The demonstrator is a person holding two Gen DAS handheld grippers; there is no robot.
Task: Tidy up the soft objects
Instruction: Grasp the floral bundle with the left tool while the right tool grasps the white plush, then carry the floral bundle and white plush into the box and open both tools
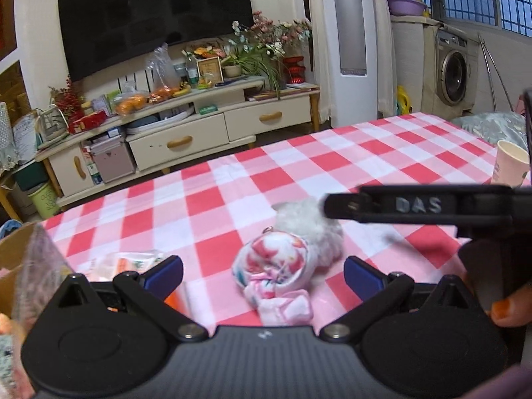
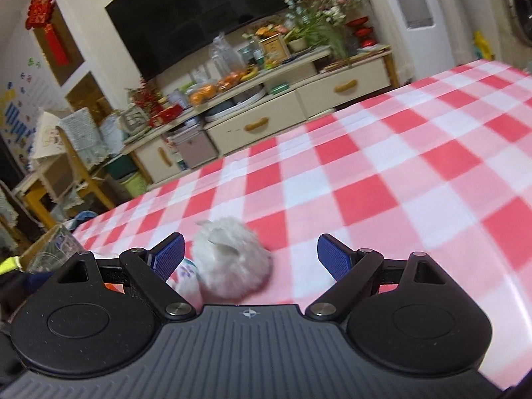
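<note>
A living room lies beyond my table, with a dark television over a cluttered cream cabinet, and under my tools a red, pink and white checked tablecloth (image 1: 299, 153) covers the surface. Starting at the left, a cardboard box (image 1: 11, 259) sits at the table's near left corner, with something grey in it, and a crinkly plastic packet (image 1: 129, 261) lies just beside it. My left gripper (image 1: 262, 274) comes next, its blue pads spread wide and holding nothing. Straight ahead of it, between the pads' lines, lies a rolled pink-patterned cloth (image 1: 276, 269), its long axis running from near me away toward the far edge. Touching the roll's far right side is a white fluffy plush toy (image 1: 312, 229). My right gripper (image 2: 251, 257) reaches in from the right, also wide open and empty; in the left wrist view one of its black fingers crosses just over the plush. From the right wrist view the plush (image 2: 232, 262) sits left of centre, near the left pad, with the cloth's edge (image 2: 186, 281) peeking behind that pad. A paper cup (image 1: 510, 163) stands far right.

I judge the right gripper nearer the plush, the left squarely on the cloth; each needs only a short forward advance, the right shifting leftward.
</note>
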